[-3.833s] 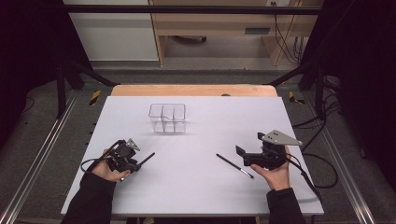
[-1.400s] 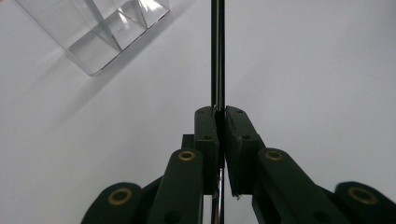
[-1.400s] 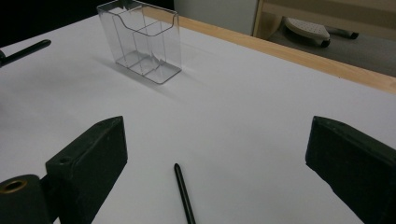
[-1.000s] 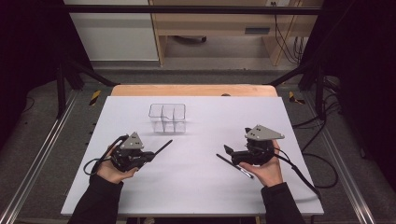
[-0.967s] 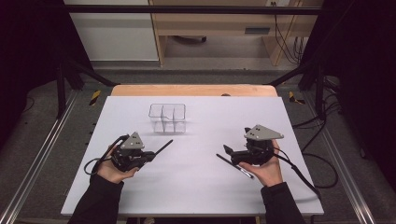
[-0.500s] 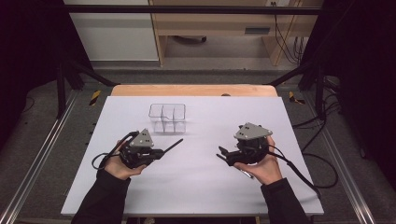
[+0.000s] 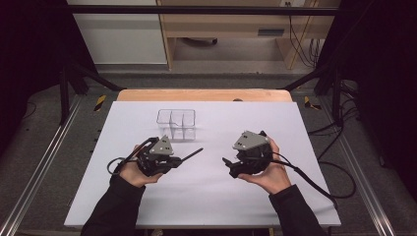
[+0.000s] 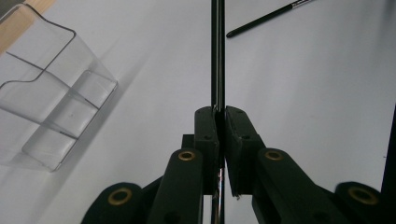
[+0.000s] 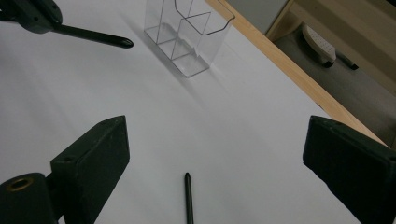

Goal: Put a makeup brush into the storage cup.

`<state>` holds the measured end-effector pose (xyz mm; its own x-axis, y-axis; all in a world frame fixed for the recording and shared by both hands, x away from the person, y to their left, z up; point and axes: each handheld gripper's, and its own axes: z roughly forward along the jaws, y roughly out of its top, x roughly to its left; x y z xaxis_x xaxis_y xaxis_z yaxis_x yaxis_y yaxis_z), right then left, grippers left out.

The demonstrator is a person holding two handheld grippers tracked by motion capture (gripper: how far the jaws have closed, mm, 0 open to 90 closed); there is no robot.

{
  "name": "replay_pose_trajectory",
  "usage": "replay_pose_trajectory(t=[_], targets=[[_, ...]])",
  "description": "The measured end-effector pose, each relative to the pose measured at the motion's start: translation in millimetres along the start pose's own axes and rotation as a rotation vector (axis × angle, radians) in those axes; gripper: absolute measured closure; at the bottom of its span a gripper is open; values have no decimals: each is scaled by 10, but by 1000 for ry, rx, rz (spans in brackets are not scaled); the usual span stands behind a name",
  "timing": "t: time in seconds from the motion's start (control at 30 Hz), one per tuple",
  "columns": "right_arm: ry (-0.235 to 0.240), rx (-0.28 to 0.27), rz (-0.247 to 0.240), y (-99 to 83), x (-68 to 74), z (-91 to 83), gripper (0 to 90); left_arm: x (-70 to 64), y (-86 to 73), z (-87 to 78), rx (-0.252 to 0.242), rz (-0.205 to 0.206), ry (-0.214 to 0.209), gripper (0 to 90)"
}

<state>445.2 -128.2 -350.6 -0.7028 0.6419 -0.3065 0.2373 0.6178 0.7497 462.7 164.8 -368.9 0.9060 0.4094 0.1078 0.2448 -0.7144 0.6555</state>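
Black pen (image 8: 217, 51) sits clamped in the left hand-held gripper (image 7: 169, 160) near the clear organizer (image 7: 176, 123). The right hand-held gripper (image 9: 210, 177), jaws wide, frames a second pen (image 9: 188, 198) lying on the bench (image 7: 295, 123); centring before closing should give a clean grip.

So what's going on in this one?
A person works at a white table with a gripper in each hand. The left gripper is shut on a thin black pen, held off the table and pointing toward the clear plastic organizer. The right gripper is open, its jaws spread on either side of a second black pen that lies flat on the table, not yet gripped. The organizer's compartments look empty.
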Motion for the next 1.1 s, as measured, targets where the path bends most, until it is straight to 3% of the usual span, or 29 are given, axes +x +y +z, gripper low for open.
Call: replay_pose_trajectory(t=[0.67,1.1], targets=[[48,60,-126,107,220,78,119,-72,117,94,11,48,-35,835],[78,110,-243,148,352,130,196,-143,208,164,32,93,-63,835]])
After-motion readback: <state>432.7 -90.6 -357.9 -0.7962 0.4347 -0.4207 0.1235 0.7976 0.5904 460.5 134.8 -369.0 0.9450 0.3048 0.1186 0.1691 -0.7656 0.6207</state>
